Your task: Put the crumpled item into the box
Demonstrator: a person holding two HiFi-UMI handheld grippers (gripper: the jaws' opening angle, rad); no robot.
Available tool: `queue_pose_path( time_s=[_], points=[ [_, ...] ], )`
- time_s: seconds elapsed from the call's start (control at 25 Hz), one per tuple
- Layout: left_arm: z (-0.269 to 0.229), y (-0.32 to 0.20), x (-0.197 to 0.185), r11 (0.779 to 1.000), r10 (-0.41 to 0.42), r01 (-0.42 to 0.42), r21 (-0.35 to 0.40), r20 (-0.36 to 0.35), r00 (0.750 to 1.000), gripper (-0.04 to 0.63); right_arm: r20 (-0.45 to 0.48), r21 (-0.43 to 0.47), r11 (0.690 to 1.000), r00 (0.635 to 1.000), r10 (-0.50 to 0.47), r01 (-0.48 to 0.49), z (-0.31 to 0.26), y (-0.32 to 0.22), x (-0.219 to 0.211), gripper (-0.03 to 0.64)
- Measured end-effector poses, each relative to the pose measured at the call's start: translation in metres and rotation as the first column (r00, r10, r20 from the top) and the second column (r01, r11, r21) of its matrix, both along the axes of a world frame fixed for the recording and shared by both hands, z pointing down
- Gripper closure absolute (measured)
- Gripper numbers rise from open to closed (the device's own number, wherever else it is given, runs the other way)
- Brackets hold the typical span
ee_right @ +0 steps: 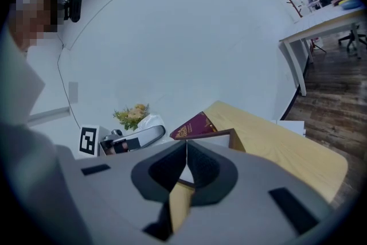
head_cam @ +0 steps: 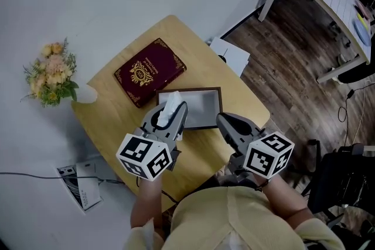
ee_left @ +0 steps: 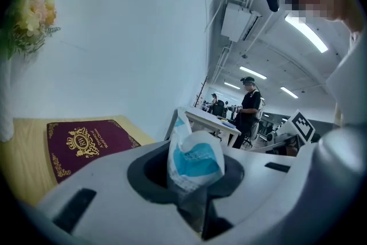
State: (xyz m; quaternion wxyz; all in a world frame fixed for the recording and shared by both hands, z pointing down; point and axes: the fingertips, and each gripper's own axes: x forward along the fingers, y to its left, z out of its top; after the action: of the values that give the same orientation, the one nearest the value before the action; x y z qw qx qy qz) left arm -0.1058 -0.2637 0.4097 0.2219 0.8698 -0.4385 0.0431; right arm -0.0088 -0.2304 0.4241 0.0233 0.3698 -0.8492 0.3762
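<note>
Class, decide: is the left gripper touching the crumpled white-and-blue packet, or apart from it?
Touching. In the left gripper view, the left gripper pinches the crumpled packet, which sticks up between its jaws.

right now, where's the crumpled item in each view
head view: centre, crumpled item in the left gripper, at the box's left end.
left gripper view: bottom centre, pinched between the jaws.
right gripper view: probably the white bit left of centre, beside the flowers.
shared landmark: book.
</note>
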Motion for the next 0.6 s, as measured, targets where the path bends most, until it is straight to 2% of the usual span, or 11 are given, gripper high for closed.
queue_pose_path(
  time_s=[0.24,0.28,0.36,0.44,0.6],
  points=[
    [-0.0002,-0.007,0.0025,0.999,0.033,-0.036,0.031,0.095,0.995,0.524,0.011,-0.02,1.0,1.0,0.015,-0.015,0.0033,0.0004,0.0028,0.588],
    [0.0015,-0.0067,0.0036,0.999,0.039,-0.042,0.027,0.105,0.994,0.501,0.013,-0.021,1.0,1.0,0.018,-0.018,0.0031,0.0004,0.0037,0.588],
    [0.0056,-0.0049,0.0059,0.999,0.051,-0.052,0.008,0.108,0.993,0.437,0.019,-0.021,0.999,1.0,0.025,-0.025,0.0024,0.0005,0.0054,0.588],
    [0.0075,-0.0039,0.0064,0.999,0.051,-0.051,-0.004,0.105,0.993,0.406,0.024,-0.019,0.999,0.999,0.03,-0.029,0.0012,0.0003,0.0059,0.588],
    [0.0061,-0.0036,0.0027,1.0,0.029,-0.029,0.0,0.096,0.995,0.405,0.029,-0.027,0.999,0.999,0.028,-0.028,0.0036,0.0026,0.0056,0.588]
  ],
)
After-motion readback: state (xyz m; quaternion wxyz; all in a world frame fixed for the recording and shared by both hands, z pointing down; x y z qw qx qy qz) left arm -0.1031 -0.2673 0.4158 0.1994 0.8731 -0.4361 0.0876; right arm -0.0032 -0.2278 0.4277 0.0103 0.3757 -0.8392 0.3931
